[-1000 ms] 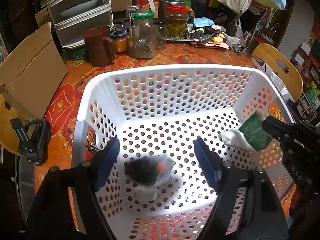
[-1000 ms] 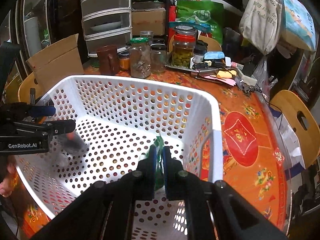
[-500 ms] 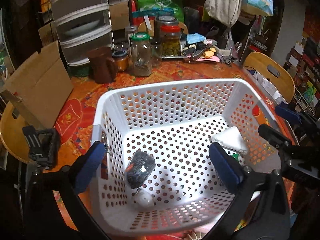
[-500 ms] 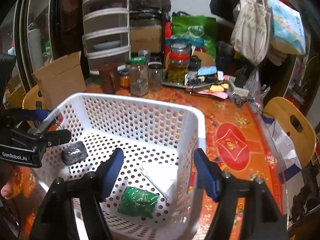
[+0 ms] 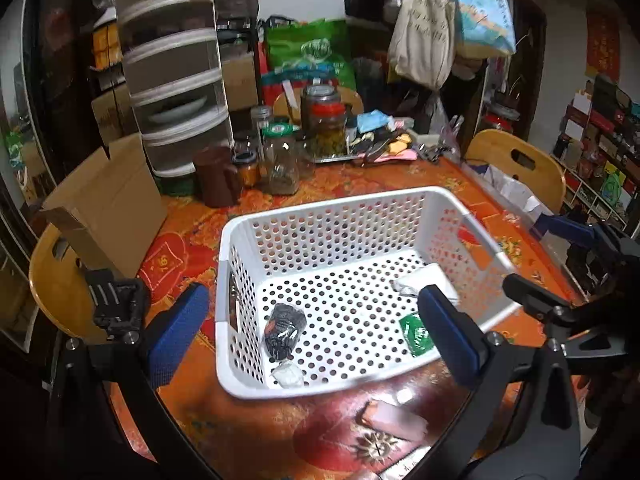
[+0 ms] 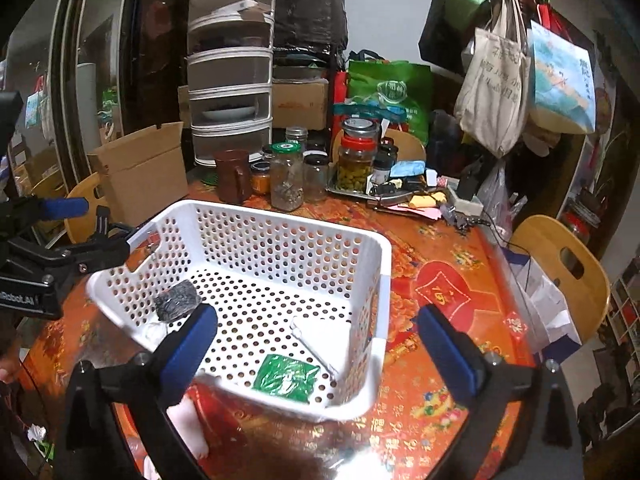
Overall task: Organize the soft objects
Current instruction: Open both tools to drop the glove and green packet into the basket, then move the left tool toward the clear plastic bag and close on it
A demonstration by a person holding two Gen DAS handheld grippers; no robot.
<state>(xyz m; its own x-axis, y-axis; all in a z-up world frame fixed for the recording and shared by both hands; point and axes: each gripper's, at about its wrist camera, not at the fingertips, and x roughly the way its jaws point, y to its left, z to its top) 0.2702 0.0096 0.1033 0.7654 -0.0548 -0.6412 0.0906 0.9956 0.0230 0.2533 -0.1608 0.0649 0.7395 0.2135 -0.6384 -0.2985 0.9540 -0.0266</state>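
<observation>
On the red patterned table (image 5: 400, 180), the white perforated basket (image 5: 320, 216) holds four soft packets. Seen from the left wrist camera, a black packet (image 5: 283, 331) lies at the basket's seven o'clock with a small clear one (image 5: 287, 374) touching the front wall just below it; a white packet (image 5: 430, 280) sits at four o'clock and a green packet (image 5: 417, 334) at five o'clock, half hidden behind a blue pad.

The left gripper (image 5: 316, 334) hangs above the near rim, its fingers spread as wide as they go and grasping nothing. The right gripper (image 6: 320, 344) has its jaws opening, nearly full width, with nothing pressed between the pads (the green packet (image 6: 285, 372) and the basket wall merely show through the gap).

Both drops look done, so the step in hand is probably clearing away and going for the next soft item. A pinkish object (image 5: 394, 420) lies on the table at six o'clock, just outside the basket's front wall; it is blurred, so what it is I cannot tell. To take it well, lift clear of the rim first, come down beside the wall rather than over it, and close gently.

At twelve o'clock stand glass jars (image 5: 280, 160), a brown mug (image 5: 216, 176) and a stack of drawers (image 5: 176, 92), well apart from the work. A cardboard box (image 5: 108, 208) stands at ten o'clock. The basket's front wall is the only real obstruction.
</observation>
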